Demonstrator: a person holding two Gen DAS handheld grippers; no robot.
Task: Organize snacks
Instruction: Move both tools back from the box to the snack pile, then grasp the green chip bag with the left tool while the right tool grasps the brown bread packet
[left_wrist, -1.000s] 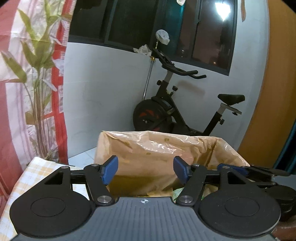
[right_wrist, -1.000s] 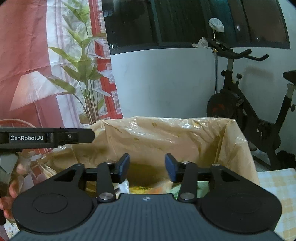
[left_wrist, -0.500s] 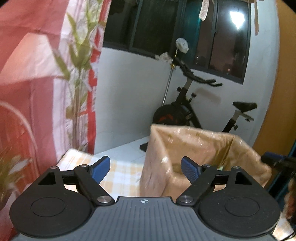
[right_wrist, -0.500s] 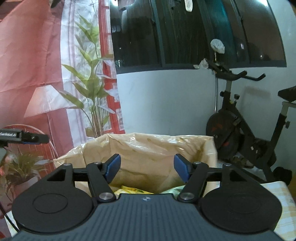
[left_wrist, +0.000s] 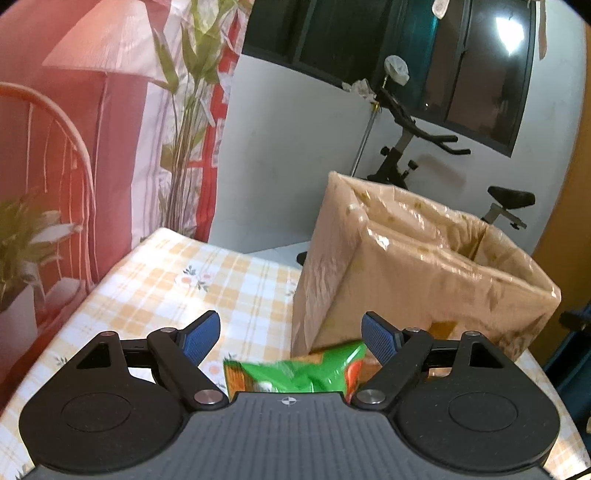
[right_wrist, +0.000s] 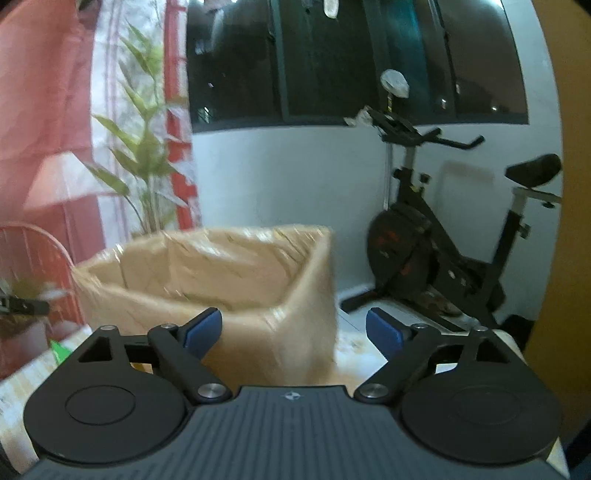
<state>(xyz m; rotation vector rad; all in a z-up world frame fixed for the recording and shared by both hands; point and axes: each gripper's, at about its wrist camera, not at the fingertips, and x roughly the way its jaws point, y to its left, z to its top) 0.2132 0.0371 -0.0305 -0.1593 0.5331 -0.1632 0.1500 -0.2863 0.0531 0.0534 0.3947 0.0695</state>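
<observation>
A brown cardboard box (left_wrist: 424, 266) lined with clear plastic stands on the table with the yellow checked cloth (left_wrist: 166, 280). A green and orange snack bag (left_wrist: 295, 376) lies on the cloth just in front of the box's near corner. My left gripper (left_wrist: 291, 336) hovers above the bag, open, its blue pads wide apart and off it. In the right wrist view the box (right_wrist: 221, 273) is blurred and sits ahead and to the left. My right gripper (right_wrist: 293, 330) has its jaws opening, with nothing between them. A green bag corner (right_wrist: 59, 350) shows at far left.
An exercise bike (right_wrist: 443, 258) stands on the floor behind the table, against the white wall. A red patterned curtain (left_wrist: 92, 129) and a potted plant (left_wrist: 22, 236) are to the left. The table's left edge (left_wrist: 122, 258) runs close to the curtain.
Both grippers have drawn back from over the box and their jaws have widened. The left one swung left and lower, bringing the green snack bag into view. The right one shifted right.
</observation>
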